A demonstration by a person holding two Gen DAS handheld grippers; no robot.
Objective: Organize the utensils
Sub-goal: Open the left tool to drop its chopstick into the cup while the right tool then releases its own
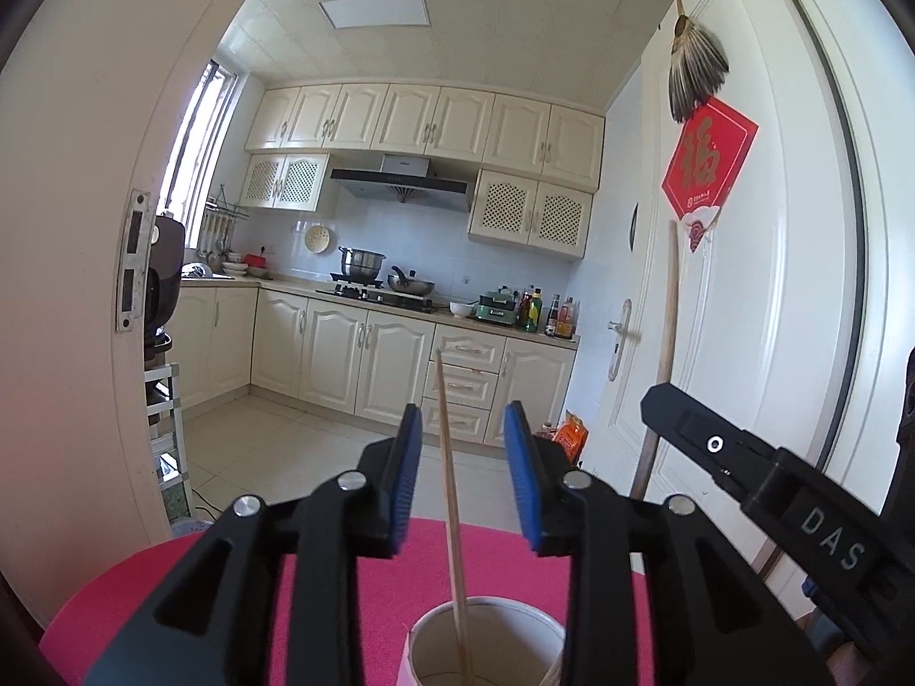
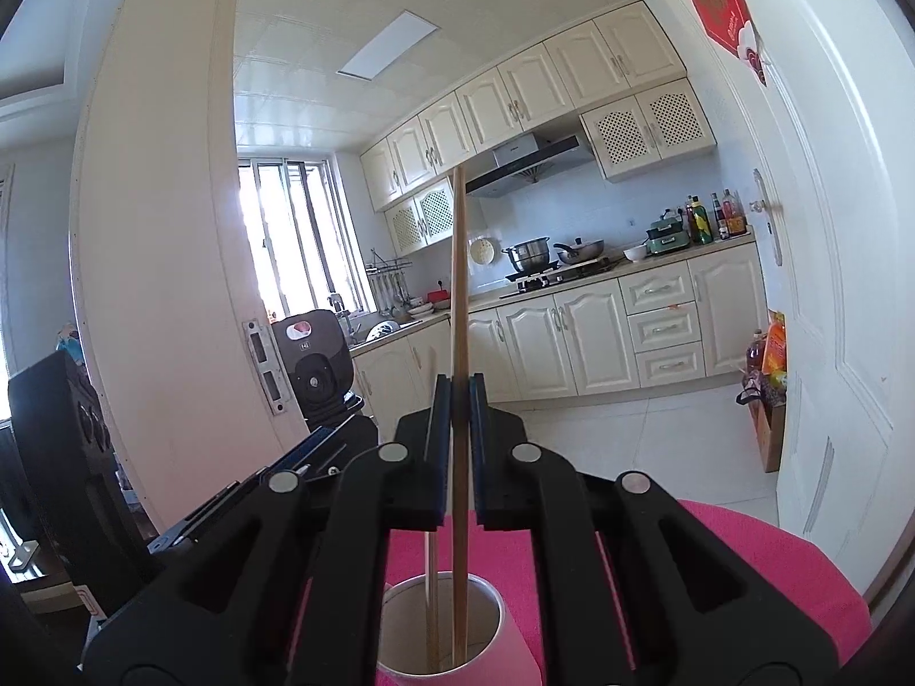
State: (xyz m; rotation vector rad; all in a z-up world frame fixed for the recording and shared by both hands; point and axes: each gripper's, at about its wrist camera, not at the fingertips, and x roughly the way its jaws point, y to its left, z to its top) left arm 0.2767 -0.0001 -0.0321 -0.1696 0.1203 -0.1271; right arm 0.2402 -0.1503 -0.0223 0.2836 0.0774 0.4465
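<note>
A white cup (image 1: 486, 640) stands on the pink round table (image 1: 171, 583). One wooden chopstick (image 1: 449, 480) stands in it and rises between the open fingers of my left gripper (image 1: 463, 474), touching neither pad. In the right wrist view my right gripper (image 2: 459, 400) is shut on a second chopstick (image 2: 458, 263), held upright with its lower end inside the cup (image 2: 503, 629). The first chopstick (image 2: 430, 571) leans beside it in the cup. The right gripper's body (image 1: 772, 474) shows at the right of the left wrist view.
The pink table (image 2: 772, 560) sits in a doorway to a kitchen. A white door (image 1: 772, 286) with a red paper sign (image 1: 709, 166) is at the right, with a wooden pole (image 1: 663, 354) leaning on it. A door frame (image 1: 86, 286) is at the left. A black appliance (image 2: 314, 366) stands beyond.
</note>
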